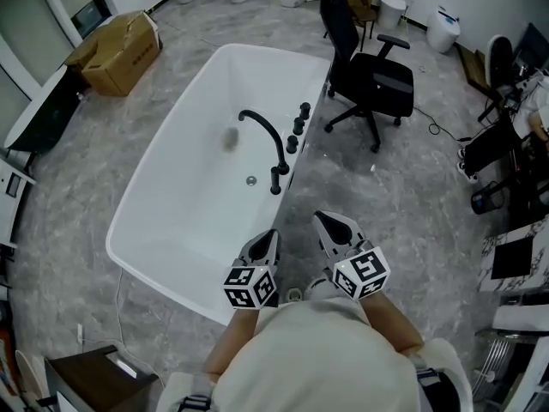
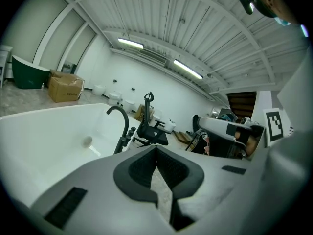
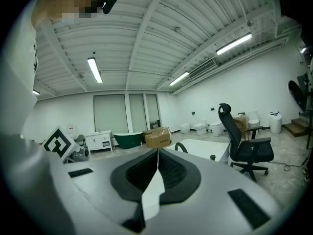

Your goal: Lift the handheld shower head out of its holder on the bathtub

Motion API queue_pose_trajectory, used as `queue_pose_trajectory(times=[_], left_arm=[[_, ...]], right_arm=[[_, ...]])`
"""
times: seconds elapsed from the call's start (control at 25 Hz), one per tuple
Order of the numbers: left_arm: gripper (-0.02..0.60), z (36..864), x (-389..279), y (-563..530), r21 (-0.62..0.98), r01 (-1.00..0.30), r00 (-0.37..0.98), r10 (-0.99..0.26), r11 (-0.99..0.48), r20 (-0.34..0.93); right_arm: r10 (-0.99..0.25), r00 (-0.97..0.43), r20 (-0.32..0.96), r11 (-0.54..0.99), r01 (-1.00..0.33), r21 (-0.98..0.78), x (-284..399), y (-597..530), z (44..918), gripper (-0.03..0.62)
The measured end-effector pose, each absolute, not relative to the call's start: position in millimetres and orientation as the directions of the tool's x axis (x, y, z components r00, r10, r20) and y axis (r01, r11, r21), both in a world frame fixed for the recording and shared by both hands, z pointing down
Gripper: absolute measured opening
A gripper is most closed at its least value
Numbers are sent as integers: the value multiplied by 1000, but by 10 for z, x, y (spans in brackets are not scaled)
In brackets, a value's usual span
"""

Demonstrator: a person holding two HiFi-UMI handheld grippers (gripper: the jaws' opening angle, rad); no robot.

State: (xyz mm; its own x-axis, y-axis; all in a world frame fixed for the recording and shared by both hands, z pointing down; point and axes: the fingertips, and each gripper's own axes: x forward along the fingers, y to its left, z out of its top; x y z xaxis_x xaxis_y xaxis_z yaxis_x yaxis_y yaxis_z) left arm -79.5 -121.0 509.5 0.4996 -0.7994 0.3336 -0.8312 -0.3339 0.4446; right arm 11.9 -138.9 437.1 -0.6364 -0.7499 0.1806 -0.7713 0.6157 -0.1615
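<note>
Though too small to single out, the shower head is among black fittings on the bathtub's right edge, by the arched tap. Left gripper and right gripper are closed, empty. Only the head view shows the drain.

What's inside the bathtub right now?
The bathtub holds a small round drain on its floor and a round fitting on its inner wall. The black spout arches over it. No loose item shows. The left gripper covers its near corner.
</note>
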Motion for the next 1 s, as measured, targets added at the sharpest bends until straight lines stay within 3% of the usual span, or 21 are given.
queue_pose_trajectory(times=[0.32,1.0], left_arm=[[20,5199,-912,-1437,456,-848,450,-823,-271,347],[20,5288,-1075,-2509,461,-887,216,-914,-36,343]], right_arm=[[-713,-662,229,644,-748,-159,64,-1797,4572,20],[-497,-809,314,824,-553,-120,-160,-3005,5078,20]])
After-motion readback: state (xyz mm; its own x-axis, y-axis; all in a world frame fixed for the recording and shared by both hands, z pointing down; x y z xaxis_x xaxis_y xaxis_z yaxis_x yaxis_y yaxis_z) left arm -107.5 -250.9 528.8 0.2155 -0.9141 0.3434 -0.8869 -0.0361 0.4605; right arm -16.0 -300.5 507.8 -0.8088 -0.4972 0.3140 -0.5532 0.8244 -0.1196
